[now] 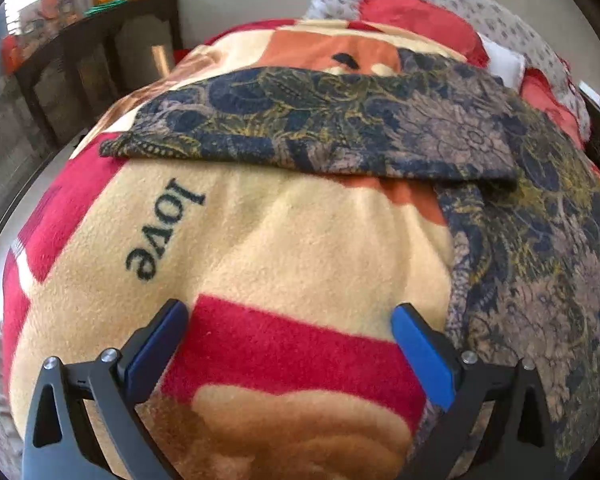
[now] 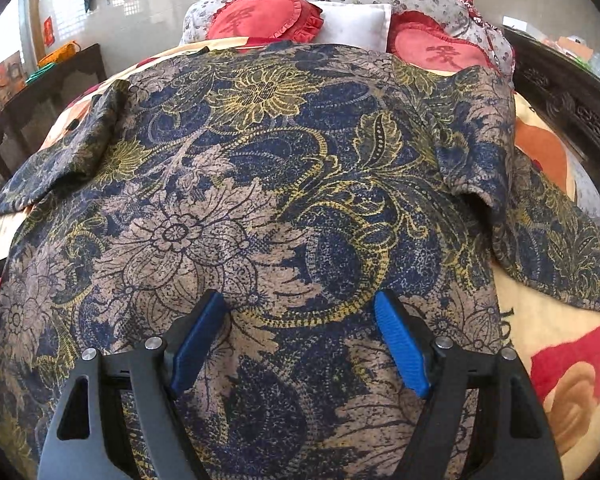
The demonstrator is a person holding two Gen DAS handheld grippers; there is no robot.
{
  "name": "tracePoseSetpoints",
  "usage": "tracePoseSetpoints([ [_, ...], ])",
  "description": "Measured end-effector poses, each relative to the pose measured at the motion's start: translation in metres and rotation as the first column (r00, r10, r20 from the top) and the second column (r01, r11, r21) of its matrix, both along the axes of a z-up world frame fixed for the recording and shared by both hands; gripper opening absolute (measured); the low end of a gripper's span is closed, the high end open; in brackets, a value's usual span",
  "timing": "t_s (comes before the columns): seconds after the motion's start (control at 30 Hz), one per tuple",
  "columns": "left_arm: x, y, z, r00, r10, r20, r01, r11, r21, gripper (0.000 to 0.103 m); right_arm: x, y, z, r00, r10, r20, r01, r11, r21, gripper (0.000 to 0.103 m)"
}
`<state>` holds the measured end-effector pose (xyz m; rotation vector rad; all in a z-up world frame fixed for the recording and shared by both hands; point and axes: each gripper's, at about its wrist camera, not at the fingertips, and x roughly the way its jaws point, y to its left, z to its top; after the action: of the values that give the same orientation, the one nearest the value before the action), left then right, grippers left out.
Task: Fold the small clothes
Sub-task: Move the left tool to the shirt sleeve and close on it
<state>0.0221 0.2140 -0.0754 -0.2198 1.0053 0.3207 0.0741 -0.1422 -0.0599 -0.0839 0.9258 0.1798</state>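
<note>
A small floral garment (image 2: 284, 184), dark blue, tan and yellow, lies spread flat on a fleece blanket (image 1: 280, 240). In the left wrist view its left sleeve (image 1: 300, 120) stretches across the top and its body (image 1: 540, 260) runs down the right side. My left gripper (image 1: 290, 316) is open and empty over the bare blanket, left of the garment's body. My right gripper (image 2: 300, 308) is open and empty just above the lower middle of the garment. The right sleeve (image 2: 560, 248) lies out to the right.
The blanket (image 2: 560, 344) is cream and red with the word "love" (image 1: 162, 236). Two red heart cushions (image 2: 268, 20) and a white pillow (image 2: 356, 24) lie at the far end. A dark wooden cabinet (image 1: 100, 68) stands on the left, a carved dark headboard (image 2: 572, 108) on the right.
</note>
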Motion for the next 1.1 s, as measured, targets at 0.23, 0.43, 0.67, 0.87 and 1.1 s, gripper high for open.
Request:
tracePoseSetpoints([
  [0.23, -0.009, 0.092, 0.054, 0.966, 0.164, 0.200, -0.068, 0.906, -0.417, 0.103, 0.000, -0.002, 0.000, 1.000, 0.000, -0.001, 0.000, 1.000, 0.001, 0.053],
  [0.43, -0.004, 0.168, 0.023, 0.917, 0.374, 0.142, -0.149, 0.648, -0.747, 0.103, -0.001, 0.000, 0.000, 1.000, 0.000, -0.001, 0.000, 1.000, 0.002, 0.053],
  [0.67, 0.007, 0.201, 0.012, 0.859, 0.508, 0.067, -0.211, 0.471, -0.857, 0.103, -0.001, 0.000, 0.000, 1.000, 0.000, 0.000, 0.000, 1.000, 0.002, 0.053],
  [0.87, 0.019, 0.208, 0.018, 0.851, 0.517, 0.097, -0.215, 0.509, -0.833, 0.101, -0.001, -0.001, 0.000, 1.000, 0.000, 0.001, 0.000, 1.000, 0.003, 0.053],
  [1.1, 0.016, 0.205, 0.006, 0.867, 0.498, 0.015, -0.361, 0.648, -0.671, 0.008, 0.000, -0.001, 0.000, 1.000, 0.000, 0.001, 0.000, 1.000, 0.002, 0.053],
])
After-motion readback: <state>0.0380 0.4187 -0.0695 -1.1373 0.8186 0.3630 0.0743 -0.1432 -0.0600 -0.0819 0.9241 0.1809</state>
